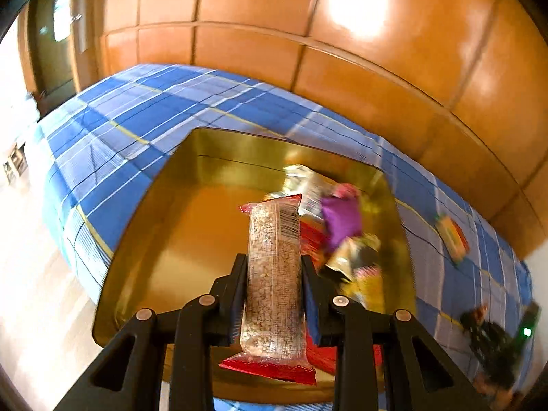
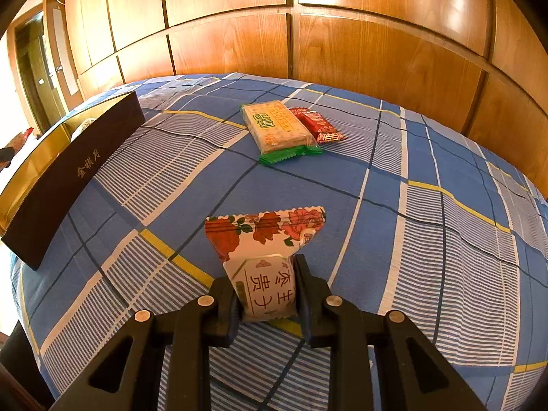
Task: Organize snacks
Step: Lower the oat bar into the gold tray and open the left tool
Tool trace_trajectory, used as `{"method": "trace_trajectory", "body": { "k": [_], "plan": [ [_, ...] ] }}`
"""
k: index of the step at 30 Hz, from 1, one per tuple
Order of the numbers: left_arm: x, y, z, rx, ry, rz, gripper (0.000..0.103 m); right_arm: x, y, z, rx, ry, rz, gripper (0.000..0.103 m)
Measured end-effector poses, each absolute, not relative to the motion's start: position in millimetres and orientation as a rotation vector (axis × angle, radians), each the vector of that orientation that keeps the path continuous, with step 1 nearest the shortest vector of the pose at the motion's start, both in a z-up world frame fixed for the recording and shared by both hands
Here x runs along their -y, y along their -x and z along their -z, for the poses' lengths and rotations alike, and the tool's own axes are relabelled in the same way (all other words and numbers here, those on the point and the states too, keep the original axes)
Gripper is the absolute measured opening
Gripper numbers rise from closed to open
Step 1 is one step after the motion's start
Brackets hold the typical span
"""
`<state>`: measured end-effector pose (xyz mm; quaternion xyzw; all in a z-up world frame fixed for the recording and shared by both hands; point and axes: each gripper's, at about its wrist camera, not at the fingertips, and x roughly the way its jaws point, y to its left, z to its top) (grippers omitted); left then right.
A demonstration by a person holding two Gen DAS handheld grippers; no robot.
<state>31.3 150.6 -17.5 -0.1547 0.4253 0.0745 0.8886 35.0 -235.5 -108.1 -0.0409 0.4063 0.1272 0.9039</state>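
My left gripper is shut on a long clear-wrapped grain bar with red ends and holds it above a gold box. Several snacks lie in the box's right half, among them a purple packet. My right gripper is shut on a white snack packet with red roses, just above the blue plaid cloth. A green-edged cracker pack and a small red packet lie farther back on the cloth.
The box's dark outer wall stands at the left in the right wrist view. A loose snack lies on the cloth right of the box. Wooden panelled wall runs behind the surface. A doorway is at the far left.
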Motion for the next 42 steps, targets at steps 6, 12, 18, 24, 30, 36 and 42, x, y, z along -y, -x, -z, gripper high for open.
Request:
{"method": "trace_trajectory", "body": {
  "k": [6, 12, 18, 24, 30, 36, 42],
  "plan": [
    [-167, -69, 26, -0.919, 0.31, -0.18, 0.03, 236, -35, 108, -0.839, 0.081, -0.265, 0.027],
    [-172, -122, 38, -0.962, 0.262, -0.178, 0.03, 237, -35, 109, -0.839, 0.078, -0.264, 0.026],
    [-167, -164, 58, -0.998, 0.203, -0.179, 0.031, 237, -35, 109, -0.839, 0.076, -0.263, 0.026],
    [-164, -163, 58, -0.98, 0.197, -0.201, 0.033, 237, -36, 109, -0.839, 0.075, -0.264, 0.026],
    [-151, -127, 43, -0.919, 0.184, -0.258, 0.033, 237, -35, 110, -0.837, 0.074, -0.259, 0.026],
    [-123, -88, 32, -0.864, 0.132, -0.222, 0.033, 236, -34, 109, -0.835, 0.079, -0.253, 0.026],
    [-98, -56, 26, -0.835, 0.095, -0.179, 0.036, 236, -34, 109, -0.835, 0.08, -0.251, 0.026]
  ]
}}
